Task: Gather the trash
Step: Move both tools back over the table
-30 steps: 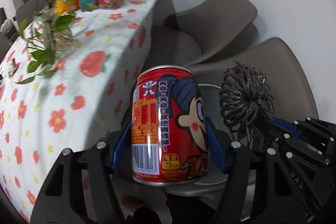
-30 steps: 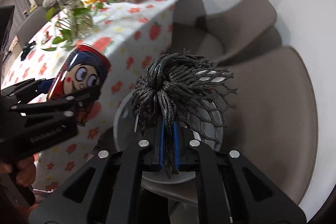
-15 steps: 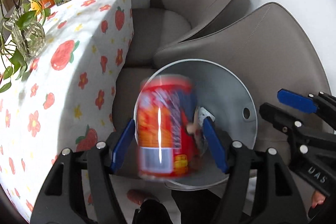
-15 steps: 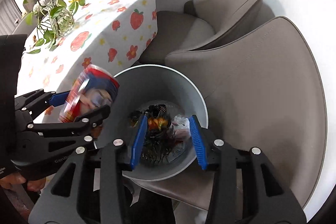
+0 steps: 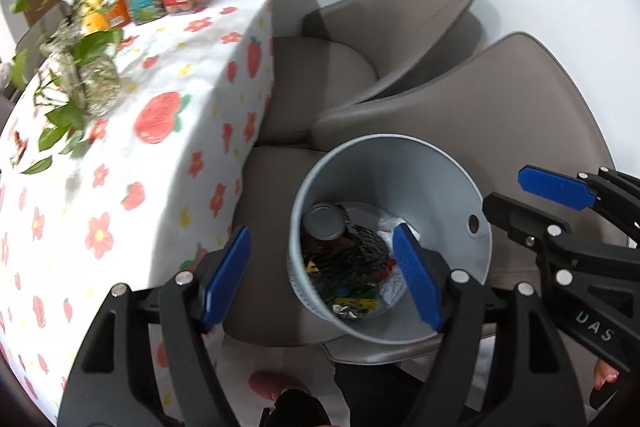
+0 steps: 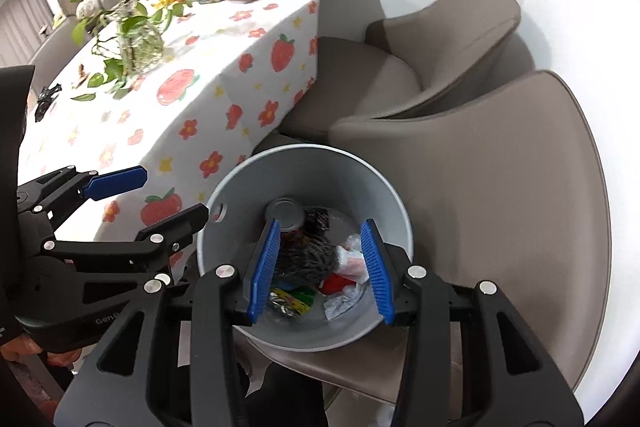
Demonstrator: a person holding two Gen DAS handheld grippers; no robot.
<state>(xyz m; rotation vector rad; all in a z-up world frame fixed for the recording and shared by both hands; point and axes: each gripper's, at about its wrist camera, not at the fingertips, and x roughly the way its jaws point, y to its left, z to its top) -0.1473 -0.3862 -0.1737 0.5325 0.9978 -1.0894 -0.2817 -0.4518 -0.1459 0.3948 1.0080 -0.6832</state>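
The bench (image 5: 120, 163) stood at the left under a white cloth with red strawberries and flowers. Beside it were two grey-brown chairs (image 6: 500, 163), and the nearer one carried a grey metal bin (image 5: 436, 179) on its seat. The left hand-held gripper (image 5: 320, 279) hung over the bin's near-left rim; its jaws had just been opening further, they stood wide, and nothing was between them. The right hand-held gripper (image 6: 320, 267) hung over the bin too, its jaws had opened in the last moment and were also empty. Inside the bin lay the can (image 6: 286, 213) with its silver end up, the dark net scrubber (image 6: 308, 259) just beside it, and crumpled wrappers (image 6: 344, 301) on the bottom.
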